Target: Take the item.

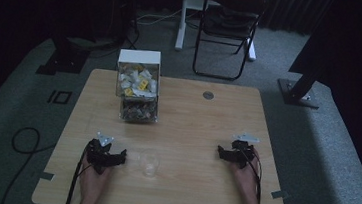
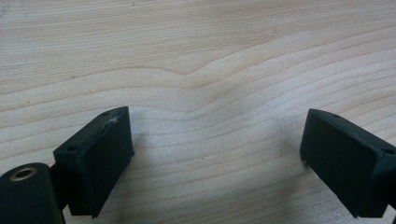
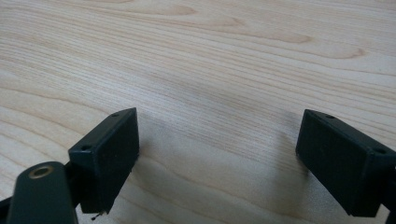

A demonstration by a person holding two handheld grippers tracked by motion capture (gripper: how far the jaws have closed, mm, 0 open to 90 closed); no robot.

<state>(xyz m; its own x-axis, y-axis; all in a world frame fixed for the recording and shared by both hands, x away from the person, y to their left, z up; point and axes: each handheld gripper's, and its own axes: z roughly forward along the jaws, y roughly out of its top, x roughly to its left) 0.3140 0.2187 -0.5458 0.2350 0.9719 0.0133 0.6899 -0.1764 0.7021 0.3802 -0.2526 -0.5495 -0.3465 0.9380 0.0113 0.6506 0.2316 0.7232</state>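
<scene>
**Both grippers rest wide apart on pale wood, a clear cup beside the left one**

The left gripper (image 1: 122, 156) lies low on the tabletop (image 1: 201, 129), a light board with rounded corners and long wavy grain. In the left gripper view its jaws are two matte black rectangular blocks with slightly scuffed edges, spread far apart, with only bare grain between them: released, gripping nothing. The right gripper (image 1: 219, 151) sits well apart on the other side of the tabletop, a grey three-cornered plate on top; in the right gripper view its blocky black jaws likewise stand wide, with nothing but wood between them.

Just beside the left gripper, toward the middle of the near edge, stands a small clear cup (image 1: 149, 162), see-through and round, upright and touching neither gripper. Farther back, near the far left edge, a clear-walled box (image 1: 138, 85) with a white top holds small white and yellow packets above and a darker jumble below. A small round grey grommet (image 1: 208, 95) is set in the wood near the far edge. Beyond the tabletop, a black folding chair (image 1: 226, 31) stands on grey carpet
</scene>
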